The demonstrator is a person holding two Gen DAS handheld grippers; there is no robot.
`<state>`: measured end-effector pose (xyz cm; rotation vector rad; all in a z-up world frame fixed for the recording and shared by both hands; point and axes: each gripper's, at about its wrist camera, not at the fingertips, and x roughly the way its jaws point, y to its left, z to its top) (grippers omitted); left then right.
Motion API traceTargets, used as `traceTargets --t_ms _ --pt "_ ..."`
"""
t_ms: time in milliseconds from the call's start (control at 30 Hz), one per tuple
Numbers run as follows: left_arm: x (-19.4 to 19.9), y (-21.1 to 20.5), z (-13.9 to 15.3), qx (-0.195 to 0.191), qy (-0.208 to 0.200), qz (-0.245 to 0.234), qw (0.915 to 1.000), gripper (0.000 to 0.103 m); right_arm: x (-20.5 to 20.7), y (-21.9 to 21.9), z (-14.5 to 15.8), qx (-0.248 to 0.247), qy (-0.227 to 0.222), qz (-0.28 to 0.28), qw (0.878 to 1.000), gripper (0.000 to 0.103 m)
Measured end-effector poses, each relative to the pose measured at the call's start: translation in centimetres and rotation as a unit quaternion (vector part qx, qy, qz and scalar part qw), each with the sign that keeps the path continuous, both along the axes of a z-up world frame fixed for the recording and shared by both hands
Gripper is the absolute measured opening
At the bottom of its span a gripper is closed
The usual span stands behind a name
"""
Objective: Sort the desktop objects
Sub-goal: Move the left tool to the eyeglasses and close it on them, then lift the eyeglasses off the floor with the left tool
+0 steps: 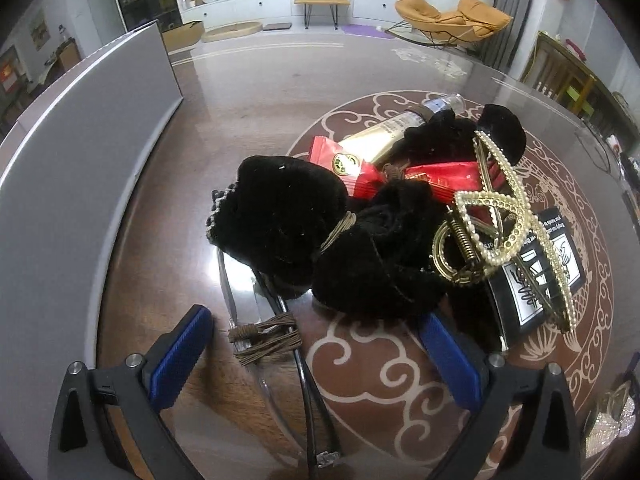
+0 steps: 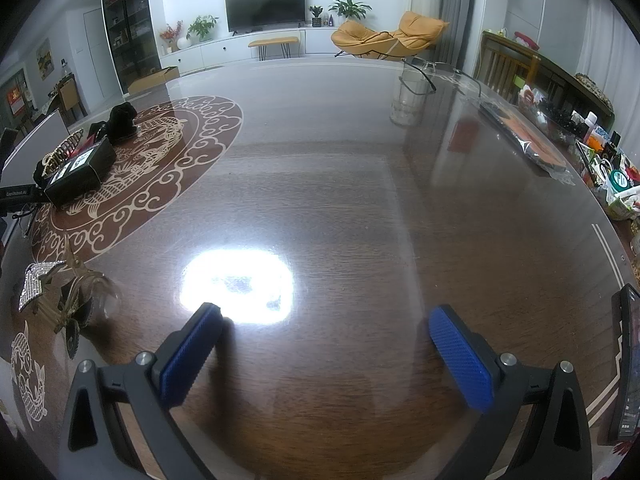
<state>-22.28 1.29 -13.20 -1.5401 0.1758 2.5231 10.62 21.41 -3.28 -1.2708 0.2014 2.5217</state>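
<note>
A heap of small items lies on the patterned table [image 1: 248, 92] in the left wrist view. It holds two black velvet scrunchies [image 1: 280, 216], a gold pearl hair claw [image 1: 492, 216], red snack packets [image 1: 352, 168], a gold tube [image 1: 376, 140] and a black box [image 1: 532, 280]. Eyeglasses [image 1: 280, 320] with brown hair ties [image 1: 266, 338] wound around them lie in front of the heap. My left gripper [image 1: 316, 316] is open and straddles the glasses and ties; its right pad sits by the nearer scrunchie's edge. My right gripper [image 2: 326, 310] is open over bare table, holding nothing.
A grey upright panel [image 1: 80, 160] stands left of the heap. In the right wrist view a rhinestone star clip [image 2: 38, 284] and a gold claw clip [image 2: 80, 292] lie at the left. Another pair of glasses [image 2: 424, 70] sits far back, a bagged item [image 2: 532, 144] and clutter at the right.
</note>
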Motion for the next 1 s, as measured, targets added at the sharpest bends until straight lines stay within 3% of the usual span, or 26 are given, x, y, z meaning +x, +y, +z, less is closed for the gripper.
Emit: traceTargets --t_ms 33,100,200,600,833,1000 --pt "0.5 -0.1 0.3 0.003 0.018 -0.001 0.9998 0.078 0.0 0.0 0.0 0.0 0.0 0.0 1.0 0.103" --pt "1.2 -0.1 0.8 0.007 0.033 -0.004 0.9994 0.044 0.0 0.0 0.0 0.0 0.0 0.0 1.0 0.103" --pt "2.0 -0.4 0.9 0.01 0.037 -0.005 0.9993 0.032 0.0 0.0 0.0 0.0 0.0 0.0 1.0 0.103" --pt "12.5 -3.6 0.8 0.02 0.037 -0.055 0.9976 0.031 0.0 0.0 0.0 0.0 0.0 0.0 1.0 0.103" --pt "16.5 -3.0 1.0 0.026 0.043 -0.089 0.9948 0.031 0.0 0.0 0.0 0.0 0.0 0.0 1.0 0.103" --pt "16.8 -1.3 1.0 0.033 0.044 -0.103 0.9932 0.031 0.0 0.0 0.0 0.0 0.0 0.0 1.0 0.103"
